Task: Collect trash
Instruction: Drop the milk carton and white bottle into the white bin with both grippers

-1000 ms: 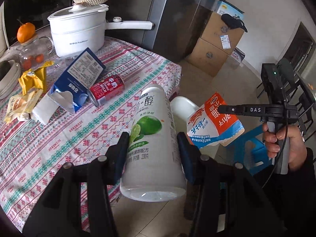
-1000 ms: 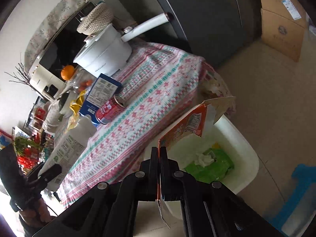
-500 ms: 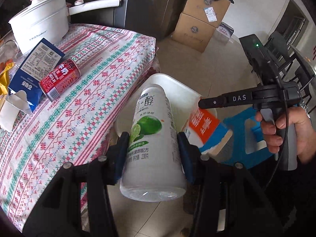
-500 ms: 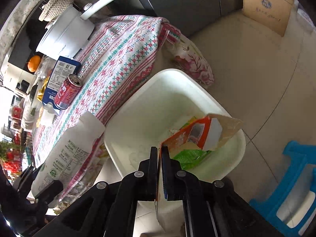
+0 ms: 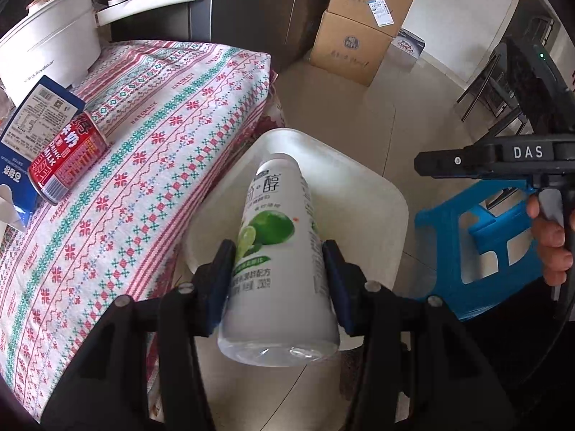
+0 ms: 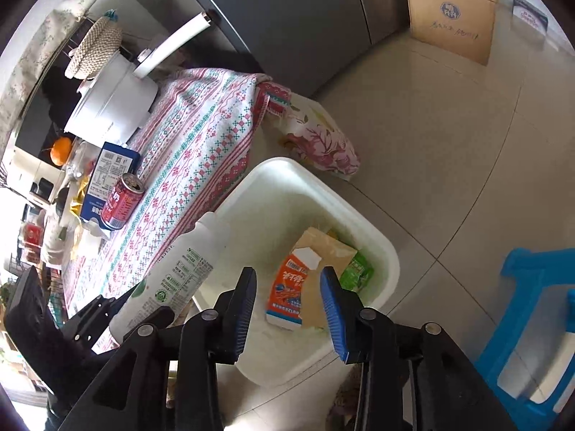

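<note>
Left wrist view: white yogurt bottle (image 5: 278, 255) clamped across its lower body by the fingers (image 5: 220, 280) of the left gripper (image 5: 278, 282), long axis running away from the camera, narrower cap end tilted forward and down over the white bin (image 5: 381, 208), clear base nearest the lens. Label printed with a green lime, green leaves and dark characters. Bin on the tiled floor just beside the desk (image 5: 143, 165), its inside mostly hidden behind the bottle. Beyond the bin on the desk's patterned cloth, a red drink can (image 5: 66, 160) on its side against a blue carton (image 5: 32, 133), with a white pot (image 5: 50, 46) farther back. Right of the bin, the right gripper's black body held by a hand (image 5: 550, 237), above a blue stool (image 5: 481, 240).

Right wrist view: right gripper (image 6: 289, 309) over the bin (image 6: 363, 230), blue-padded fingers (image 6: 332, 309) spreading apart, nothing pressed between them. Below, inside the bin, an orange-and-white milk carton (image 6: 293, 292) lying flat, its torn-open cardboard top toward the bin's far wall, beside a green wrapper (image 6: 357, 273). Left of the bin, the same white bottle (image 6: 179, 269) slanting up from the left gripper, cap end over the bin's near rim. Can (image 6: 122, 201) and blue carton (image 6: 107, 176) on the desk (image 6: 201, 143) past the bin, pot (image 6: 115, 100) behind them, stool (image 6: 532, 309) to the bin's right.
</note>
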Tool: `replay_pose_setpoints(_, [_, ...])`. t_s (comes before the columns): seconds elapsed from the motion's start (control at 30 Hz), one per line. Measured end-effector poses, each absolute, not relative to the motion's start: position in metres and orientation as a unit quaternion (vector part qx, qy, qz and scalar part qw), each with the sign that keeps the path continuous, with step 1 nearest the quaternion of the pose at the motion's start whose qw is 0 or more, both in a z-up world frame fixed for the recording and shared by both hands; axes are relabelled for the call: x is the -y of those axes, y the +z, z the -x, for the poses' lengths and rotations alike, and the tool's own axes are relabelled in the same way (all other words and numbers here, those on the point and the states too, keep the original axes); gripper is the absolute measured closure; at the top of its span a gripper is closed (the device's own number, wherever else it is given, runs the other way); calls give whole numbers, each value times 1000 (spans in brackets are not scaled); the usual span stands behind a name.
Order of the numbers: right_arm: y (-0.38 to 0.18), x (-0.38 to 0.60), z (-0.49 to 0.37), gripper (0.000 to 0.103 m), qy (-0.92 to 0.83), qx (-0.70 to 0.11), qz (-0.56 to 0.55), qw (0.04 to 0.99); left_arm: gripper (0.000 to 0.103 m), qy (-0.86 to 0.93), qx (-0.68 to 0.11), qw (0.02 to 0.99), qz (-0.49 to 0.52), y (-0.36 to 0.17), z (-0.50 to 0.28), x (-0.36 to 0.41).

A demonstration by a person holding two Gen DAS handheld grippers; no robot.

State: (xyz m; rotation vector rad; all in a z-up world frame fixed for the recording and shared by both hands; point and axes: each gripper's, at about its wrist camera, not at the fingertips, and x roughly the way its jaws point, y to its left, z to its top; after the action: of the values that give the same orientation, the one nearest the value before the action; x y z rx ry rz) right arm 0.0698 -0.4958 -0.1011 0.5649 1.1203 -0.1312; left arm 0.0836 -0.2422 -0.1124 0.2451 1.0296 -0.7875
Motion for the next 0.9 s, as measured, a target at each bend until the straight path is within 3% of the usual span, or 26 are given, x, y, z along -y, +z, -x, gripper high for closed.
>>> replay_pose_setpoints(0.2, [-101,500,-69,59,-68,-523,-263,808,49,-361,-465,801,-115,-112,-85,247])
replay_pose_setpoints(0.27, [-100,499,-69,56,-67,-523,-260,809,35,-354,-457,807,-117,-108,-85,246])
replay_pose_setpoints(0.33, [-98,497,-70,53,-66,-522,-256,811,31,-348,-453,813,-115,-105,-87,243])
replay_pose_setpoints(0.63, [-90,483,-80,48,-56,-518,-247,817,23,-317,-456,825,-103,-94,-98,215])
replay_pose_setpoints(0.9, [-75,454,-99,36,-44,-510,-227,828,19,-263,-456,846,-89,-84,-114,165])
